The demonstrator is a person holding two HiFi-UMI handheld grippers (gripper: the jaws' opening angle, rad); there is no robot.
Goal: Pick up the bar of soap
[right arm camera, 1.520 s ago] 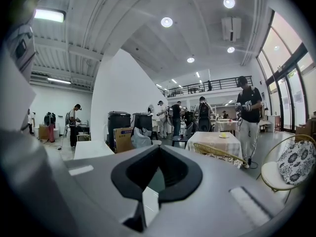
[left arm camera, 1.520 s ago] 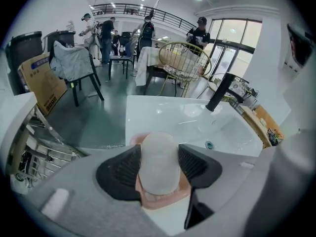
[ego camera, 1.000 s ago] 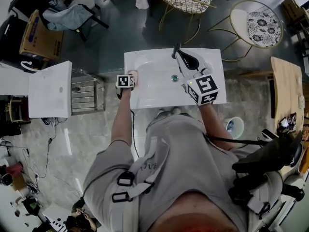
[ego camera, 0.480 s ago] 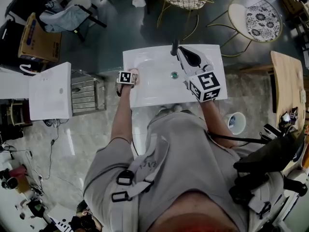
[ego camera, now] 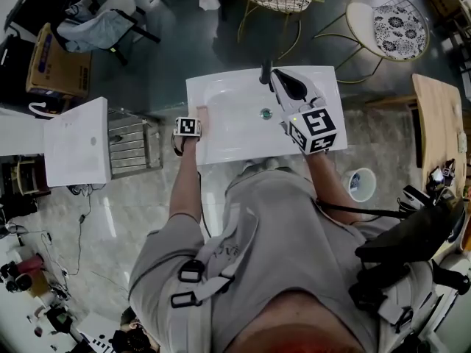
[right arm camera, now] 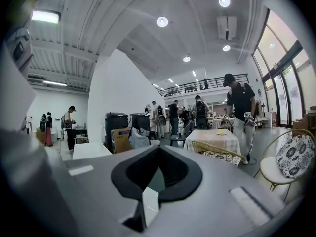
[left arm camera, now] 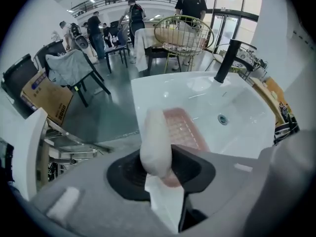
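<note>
Now the person is standing at a white washbasin [ego camera: 235,144], which is filling the middle of the head view, and is holding one tool in each hand over it. The left tool [left arm camera: 159,174] is hanging at the left edge of the basin and is pointing steeply down. The right tool [right arm camera: 156,177] is reaching over the right half of the basin toward the black faucet [left arm camera: 226,60] at the back rim, and it is looking almost level out into the room. Its jaws are standing narrow, with only a thin slit of light between them and nothing in it.

On the left rim of the basin a pink soap dish [left arm camera: 185,127] is lying, with a fine grid pattern on its surface. The bar of soap [left arm camera: 155,142] is sitting at the near end of this dish, directly between the jaws of the left tool. It is looking pale, between cream and white, matte, with soft rounded ends and no sharp edge, and it is standing on its narrow side so that its long body is running away from the camera. The left jaws have just been closing, and they are now pressing on the two long sides of the bar. A small round drain [left arm camera: 222,118] is showing in the bottom of the basin, well apart from the soap.
</note>
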